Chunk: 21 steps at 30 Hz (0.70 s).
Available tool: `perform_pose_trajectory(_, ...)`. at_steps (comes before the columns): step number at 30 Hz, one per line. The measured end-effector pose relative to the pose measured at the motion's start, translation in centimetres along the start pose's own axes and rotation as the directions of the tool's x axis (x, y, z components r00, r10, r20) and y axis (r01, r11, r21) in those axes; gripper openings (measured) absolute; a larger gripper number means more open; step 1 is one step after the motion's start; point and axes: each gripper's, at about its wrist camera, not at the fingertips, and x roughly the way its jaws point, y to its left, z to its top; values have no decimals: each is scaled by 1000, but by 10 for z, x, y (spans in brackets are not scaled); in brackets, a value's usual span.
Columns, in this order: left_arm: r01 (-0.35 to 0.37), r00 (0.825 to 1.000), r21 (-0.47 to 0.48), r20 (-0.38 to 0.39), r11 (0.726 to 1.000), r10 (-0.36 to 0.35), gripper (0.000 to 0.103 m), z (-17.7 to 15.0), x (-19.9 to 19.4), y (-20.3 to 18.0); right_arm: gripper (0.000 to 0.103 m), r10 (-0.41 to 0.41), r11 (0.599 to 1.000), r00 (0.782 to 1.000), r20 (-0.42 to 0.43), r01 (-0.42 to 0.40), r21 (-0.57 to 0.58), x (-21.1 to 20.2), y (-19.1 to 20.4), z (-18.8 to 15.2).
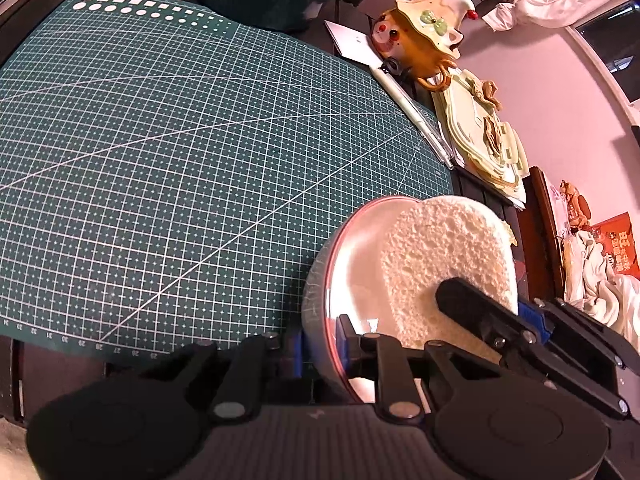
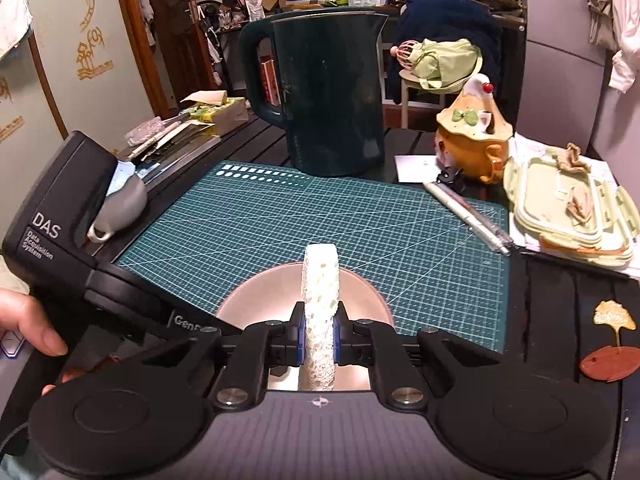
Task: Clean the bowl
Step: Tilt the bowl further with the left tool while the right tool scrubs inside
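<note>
The room is a cluttered living space: shelves of boxes and oddments at the back, pale walls, clothes draped on a chair. A dark slatted worktop (image 2: 560, 300) carries a green gridded cutting mat (image 2: 280, 220), with a tall dark green jug (image 2: 332, 92) at its far edge, a stack of pale green container lids (image 2: 568, 208) and an orange figurine pot (image 2: 472, 136) to the right, and two pens (image 2: 468, 212) lying beside the mat.

The bowl (image 1: 352, 264), pinkish inside with a metal rim, sits at the mat's near edge, tilted up on its side. The left gripper (image 1: 320, 344) has its fingers clenched on the bowl's rim, one inside and one outside the wall. The right gripper (image 2: 320, 332) has its fingers clamped on a white porous sponge (image 2: 320, 292), held edge-on and standing inside the bowl, against or just off the inner face; which, I cannot tell.

The step in hand looks like the wiping itself: bowl braced, sponge within. The next move likely calls for sweeping the sponge around the inner wall with steady pressure while the left grip holds firm, since the thin rim could slip or the bowl twist under the push.
</note>
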Motion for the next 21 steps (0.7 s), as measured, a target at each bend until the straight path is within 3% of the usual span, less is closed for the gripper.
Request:
perform_pose_trajectory(8,1,1000,-17,15,1000,0,18,0,1,0,11,40,999,996,-75,-38,36,22,1,-8)
perform_pose_trajectory(13,4,1000,-21,22,1000,-4,18,3,4,-2,11,-25,1000,996,-86,25,-5,26,4,-11)
perform_pose_trajectory(18,7,1000,-24,22,1000,-6,18,-1,-2,0,11,-147,981,987,-58,138,-137,22,17,-13)
perform_pose_trajectory(21,7,1000,-19,21,1000,-6,18,-4,-7,2,11,-170,978,985,-31,165,-129,12,11,-10)
